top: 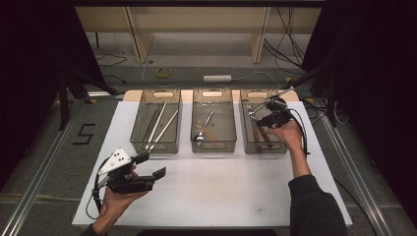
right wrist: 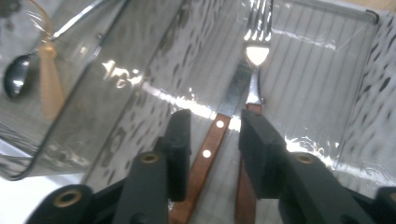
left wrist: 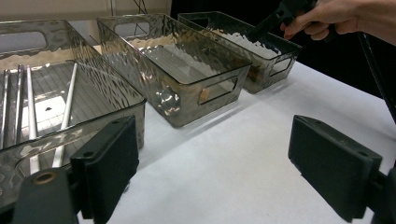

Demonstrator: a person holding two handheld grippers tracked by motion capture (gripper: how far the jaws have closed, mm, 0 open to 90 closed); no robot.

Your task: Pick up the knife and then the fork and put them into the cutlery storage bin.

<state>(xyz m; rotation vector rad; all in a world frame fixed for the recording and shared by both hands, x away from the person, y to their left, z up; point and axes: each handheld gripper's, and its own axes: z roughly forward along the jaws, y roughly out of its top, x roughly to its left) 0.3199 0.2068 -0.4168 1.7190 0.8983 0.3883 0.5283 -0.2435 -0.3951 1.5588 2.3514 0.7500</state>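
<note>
Your right gripper [right wrist: 210, 154] is down inside the right-hand clear ribbed plastic bin [top: 248, 129], jaws parted w/ a narrow gap, nothing pinched yet. Between them lies the wooden-handled knife with two bright rivets [right wrist: 211, 142]; just beside it, partly under your right jaw, the wooden-handled steel fork [right wrist: 254, 60], tines pointing to the far wall.

Handling, my read: both are stiff and light-ish, no flex. The wood handle is the place to grab, prob. grippier than polished steel, which looks slick. The knife and fork lie v. close, maybe touching, so closing now could catch both or nudge the fork. They lie flat on a ribbed floor, so you'd need the jaw tips right down beside the handle.

Your left gripper [top: 147, 167] hangs over the white tabletop [top: 221, 191] near the front left, jaws wide apart, empty.

The table itself is flat, matte, bare in front. Three bins sit in a row at the back: the left-hand clear bin [top: 139, 125] w/ long metal chopsticks [top: 160, 125], the middle clear bin [top: 214, 146] w/ a steel spoon [top: 202, 130] and a pale wooden one. Surroundings are dark; cables and a tape roll lie on the floor beyond, and a "5" is marked on the floor at left.
</note>
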